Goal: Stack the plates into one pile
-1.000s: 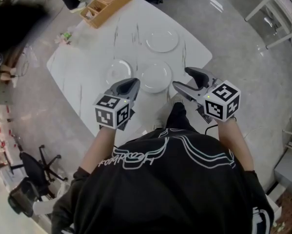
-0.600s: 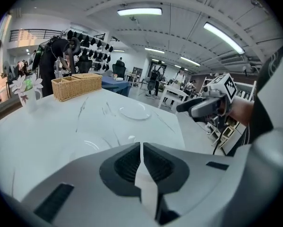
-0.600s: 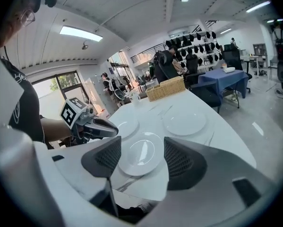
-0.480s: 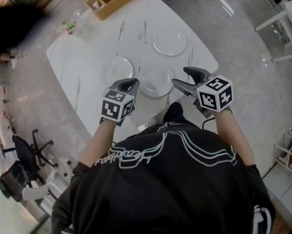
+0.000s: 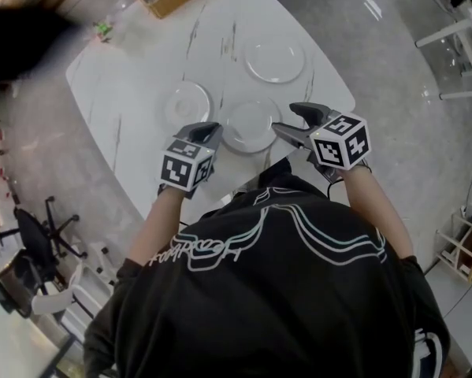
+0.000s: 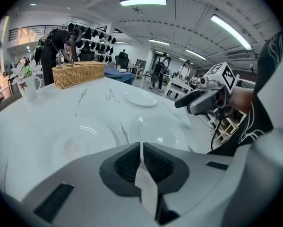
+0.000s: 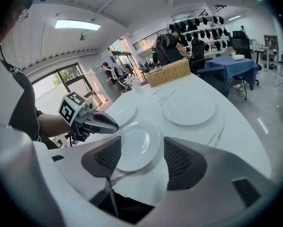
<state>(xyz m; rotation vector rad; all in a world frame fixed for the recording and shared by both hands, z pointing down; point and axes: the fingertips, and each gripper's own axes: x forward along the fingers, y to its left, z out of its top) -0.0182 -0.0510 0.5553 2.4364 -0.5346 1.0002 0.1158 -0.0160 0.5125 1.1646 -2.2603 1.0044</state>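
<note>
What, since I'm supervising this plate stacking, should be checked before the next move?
Plates apart and flat on the table, namely near plate, left plate and far plate: ok.
Right hand-held gripper jaws apart and empty: ok.
Right hand-held gripper aimed at the near plate: ok.
Left hand-held gripper ready to grasp: not ok, jaws together.
Right jaws level with the near plate's rim: cannot tell.

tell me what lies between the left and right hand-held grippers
The near plate lies between the left hand-held gripper and the right hand-held gripper; the head view shows it best.
</note>
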